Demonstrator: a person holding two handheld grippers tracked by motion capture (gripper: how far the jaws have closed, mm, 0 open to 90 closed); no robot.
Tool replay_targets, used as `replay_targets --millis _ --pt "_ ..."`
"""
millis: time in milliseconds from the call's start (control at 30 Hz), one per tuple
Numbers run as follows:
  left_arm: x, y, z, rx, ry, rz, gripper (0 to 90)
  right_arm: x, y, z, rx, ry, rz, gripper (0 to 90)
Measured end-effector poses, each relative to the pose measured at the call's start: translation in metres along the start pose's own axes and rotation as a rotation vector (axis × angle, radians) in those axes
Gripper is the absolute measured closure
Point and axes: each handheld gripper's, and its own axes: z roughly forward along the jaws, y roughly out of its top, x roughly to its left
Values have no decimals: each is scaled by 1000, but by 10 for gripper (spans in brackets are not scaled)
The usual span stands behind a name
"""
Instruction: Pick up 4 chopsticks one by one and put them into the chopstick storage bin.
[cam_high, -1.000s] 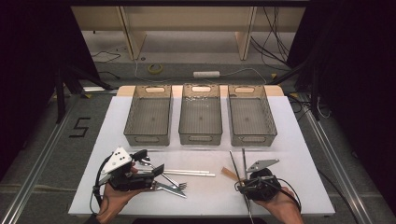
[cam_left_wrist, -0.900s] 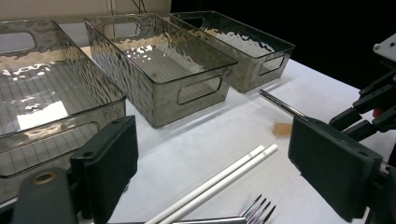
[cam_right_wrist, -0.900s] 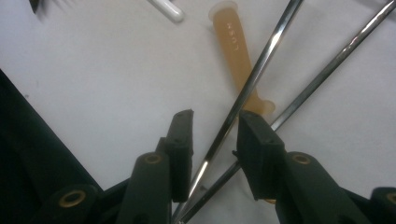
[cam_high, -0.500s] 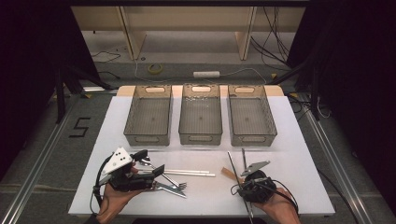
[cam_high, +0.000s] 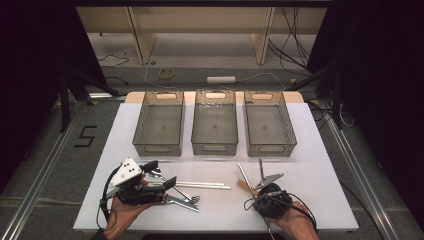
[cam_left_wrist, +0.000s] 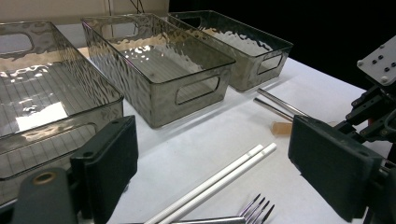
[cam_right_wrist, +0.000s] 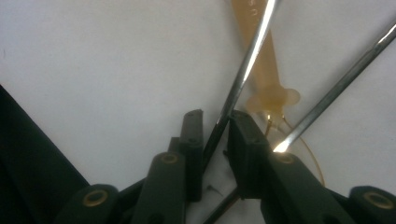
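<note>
Right gripper (cam_right_wrist: 215, 135): jaws had just been closing around a metal chopstick (cam_right_wrist: 243, 74), near right on the table (cam_high: 320, 150).
Left gripper (cam_left_wrist: 212, 163): held spread, nothing between.
Advice: the pinch was best kept square before lifting, since the second chopstick (cam_right_wrist: 341, 84) lay crossed alongside.

Thin steel chopstick (cam_right_wrist: 243, 79) slants across the white table (cam_right_wrist: 93, 60), crossing its twin (cam_right_wrist: 341, 84).

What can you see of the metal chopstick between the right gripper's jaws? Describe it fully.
The metal chopstick is a thin, shiny, silver rod. It runs up from between the right gripper's black jaws, which have just been closing around it. It crosses over an amber plastic piece on the white table. A second metal chopstick lies angled alongside.
</note>
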Motion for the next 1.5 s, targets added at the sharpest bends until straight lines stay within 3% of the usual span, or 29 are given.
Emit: replay_targets --millis 133,467,633,733,867,967,1100,1267,1300,1500 --pt "0 0 0 1 -1 0 153 1 0 0 -9 -7 3 845" --pt "0 0 0 0 0 2 153 3 1 0 -42 12 10 865" --pt "-1 0 0 2 1 4 154 4 5 -3 -113 55 2 867" --pt "0 0 1 4 2 5 154 9 12 -5 -147 116 -28 867" --pt "-1 0 2 7 -1 3 154 16 24 -4 -160 134 -81 867" --pt "-1 0 3 11 -5 4 154 20 31 -5 -160 137 -104 868" --pt "-1 0 4 23 -16 11 154 26 43 -7 -177 133 -170 868" --pt "-3 0 12 73 -70 23 154 32 55 -11 -167 93 -277 869" --pt "-4 1 14 88 -80 34 154 32 55 -11 -167 93 -277 869" --pt "-17 5 32 197 -158 131 157 34 57 -15 -134 88 -386 869"
